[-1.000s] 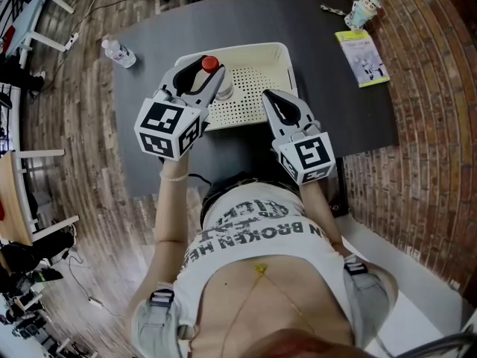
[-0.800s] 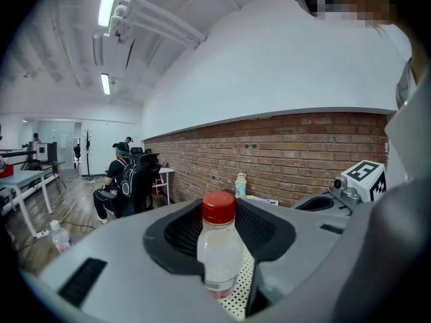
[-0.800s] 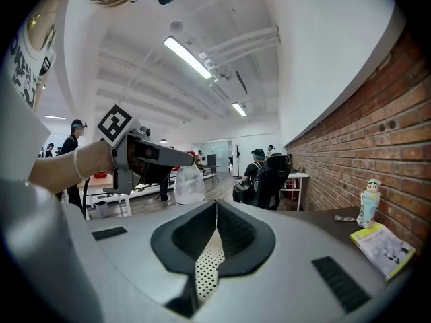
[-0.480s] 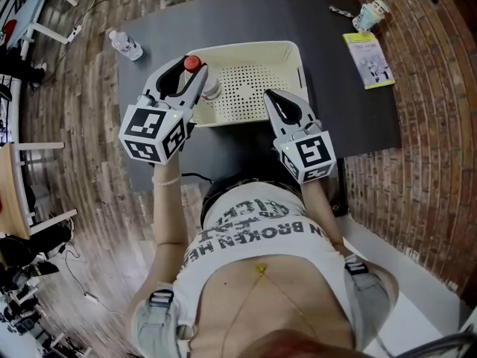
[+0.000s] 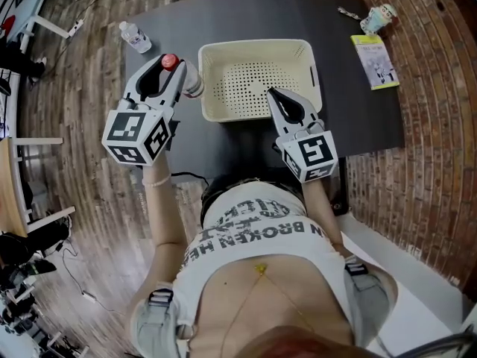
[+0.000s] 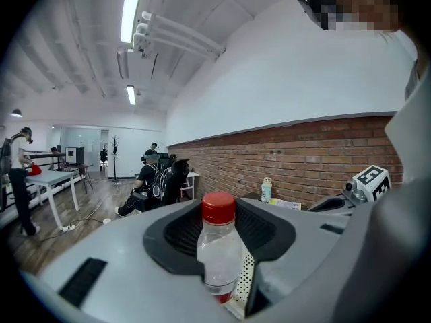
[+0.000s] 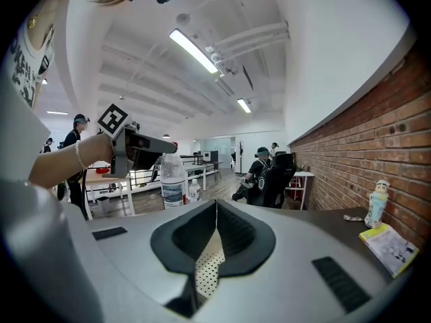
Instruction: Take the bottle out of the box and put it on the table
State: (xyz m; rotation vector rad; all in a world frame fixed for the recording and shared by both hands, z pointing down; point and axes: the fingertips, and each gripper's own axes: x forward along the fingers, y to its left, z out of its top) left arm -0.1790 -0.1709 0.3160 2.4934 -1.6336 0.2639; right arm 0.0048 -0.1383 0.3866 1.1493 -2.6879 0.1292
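Dark table: cream perforated box centre; small bottle far-left corner; booklet, figurine right.

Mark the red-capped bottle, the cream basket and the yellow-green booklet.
bottle (image 6: 219,258): left gripper view, on its clear body below the cap.
basket (image 5: 253,45): head view, on its far rim.
booklet (image 5: 375,60): head view, middle of its cover.

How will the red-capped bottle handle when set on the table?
Likely tippy: the bottle is tall and narrow, so it should go down upright. Probably rolls if laid on its round side. Clear smooth plastic may slip, though the left claw is closed on it.
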